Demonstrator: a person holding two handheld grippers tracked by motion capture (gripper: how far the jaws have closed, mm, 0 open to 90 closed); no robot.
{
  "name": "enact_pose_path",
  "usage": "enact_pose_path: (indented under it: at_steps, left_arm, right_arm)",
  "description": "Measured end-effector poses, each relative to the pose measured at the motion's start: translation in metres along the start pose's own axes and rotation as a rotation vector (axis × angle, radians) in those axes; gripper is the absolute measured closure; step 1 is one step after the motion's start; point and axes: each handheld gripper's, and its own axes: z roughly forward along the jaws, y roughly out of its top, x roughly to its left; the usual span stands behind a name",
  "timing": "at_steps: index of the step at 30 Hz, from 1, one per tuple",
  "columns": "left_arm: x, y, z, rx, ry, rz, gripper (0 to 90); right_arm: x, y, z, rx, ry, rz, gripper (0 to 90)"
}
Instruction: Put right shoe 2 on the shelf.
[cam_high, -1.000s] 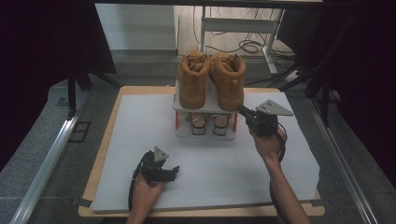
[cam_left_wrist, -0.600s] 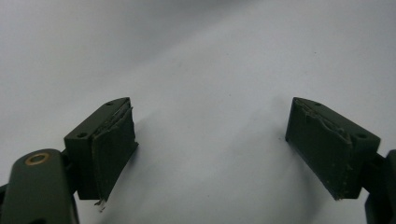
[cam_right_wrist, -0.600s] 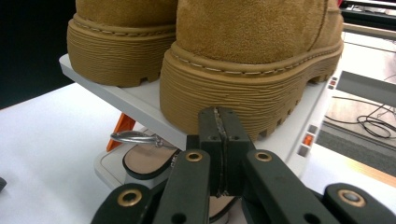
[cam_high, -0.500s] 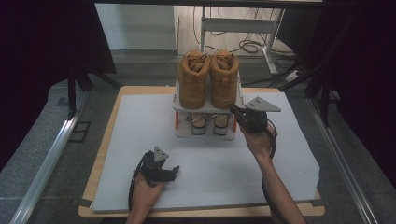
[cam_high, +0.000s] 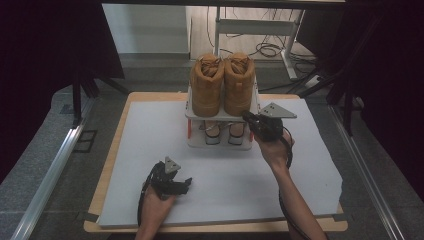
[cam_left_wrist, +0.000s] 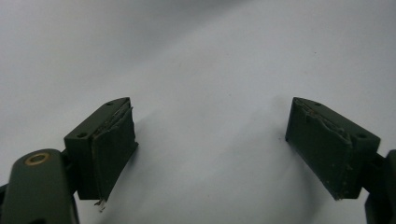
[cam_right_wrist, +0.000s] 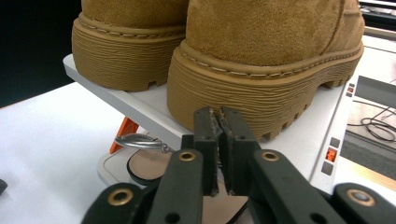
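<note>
Two tan suede boots (cam_high: 207, 85) (cam_high: 239, 82) stand side by side on the top shelf of a small white rack (cam_high: 222, 118). My right gripper (cam_high: 246, 117) is at the rack's right front corner, level with that shelf. In the right gripper view it (cam_right_wrist: 219, 116) points at the ribbed sole of the nearer boot (cam_right_wrist: 266, 46). Its jaws have just been opening: a thin slit parts the pads, with nothing between them. My left gripper (cam_high: 186, 184) rests on the white sheet near the front edge. Its jaws (cam_left_wrist: 210, 144) stand wide open over bare sheet.
A lower tier of the rack holds pale shoes (cam_high: 212, 135), and a metal ring (cam_right_wrist: 140, 141) hangs under the top shelf (cam_right_wrist: 135, 100). A white sheet (cam_high: 150, 140) covers the wooden table. Dark stands and cables lie beyond the far edge.
The right hand has moved left, bringing its gripper up to the rack's right front corner by the boot. The left hand has stayed where it was.
</note>
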Motion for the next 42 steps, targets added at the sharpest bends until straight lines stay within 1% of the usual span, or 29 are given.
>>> enact_pose_path:
  at_steps: [1,4,7,11,15,22,25,26,28,30,31,34,38,40,42]
  left_arm:
    - [0.0,0.0,0.0,0.0,0.0,0.0,15.6]
    - [0.0,0.0,0.0,0.0,0.0,0.0,15.6]
    - [0.0,0.0,0.0,0.0,0.0,0.0,15.6]
    - [0.0,0.0,0.0,-0.003,0.001,-0.003,15.6]
    - [0.0,0.0,0.0,-0.003,0.001,-0.003,15.6]
    - [0.0,0.0,0.0,-0.001,0.0,-0.001,15.6]
    - [0.0,0.0,0.0,-0.002,0.001,-0.002,15.6]
    - [0.0,0.0,0.0,0.0,0.001,0.0,15.6]
    - [0.0,0.0,0.0,0.0,0.001,0.0,15.6]
    - [0.0,0.0,0.0,0.0,0.0,0.0,15.6]
    - [0.0,0.0,0.0,0.001,0.0,0.001,15.6]
    - [0.0,0.0,0.0,-0.002,0.001,-0.003,15.6]
    - [0.0,0.0,0.0,-0.002,0.001,-0.002,15.6]
    - [0.0,0.0,0.0,-0.002,0.001,-0.003,15.6]
    - [0.0,0.0,0.0,-0.002,0.001,-0.002,15.6]
  right_arm:
    - [0.001,0.0,-0.001,0.0,-0.006,-0.002,83.8]
    - [0.001,0.001,-0.004,-0.009,0.001,0.0,80.5]
    - [0.002,0.001,-0.008,-0.012,0.002,-0.003,75.7]
    - [0.002,0.002,-0.012,-0.014,0.006,-0.005,65.4]
    - [0.003,0.002,-0.015,-0.011,0.006,-0.017,54.5]
    - [0.002,-0.001,-0.022,-0.005,0.024,-0.031,39.5]
    - [0.0,-0.002,-0.025,-0.01,0.031,-0.016,35.6]
    - [0.0,-0.003,-0.026,-0.01,0.025,-0.016,33.2]
    - [-0.001,-0.004,-0.028,-0.009,0.031,-0.022,30.2]
    - [-0.001,-0.005,-0.03,0.0,0.046,-0.015,27.6]
    - [-0.002,-0.006,-0.03,0.006,0.046,-0.017,26.1]
    - [-0.002,-0.01,-0.033,0.006,0.042,-0.022,23.7]
    - [-0.005,-0.013,-0.038,0.003,0.048,-0.007,21.0]
    - [-0.007,-0.015,-0.04,0.008,0.047,-0.001,17.2]
    - [-0.008,-0.016,-0.043,0.016,0.047,0.005,15.4]
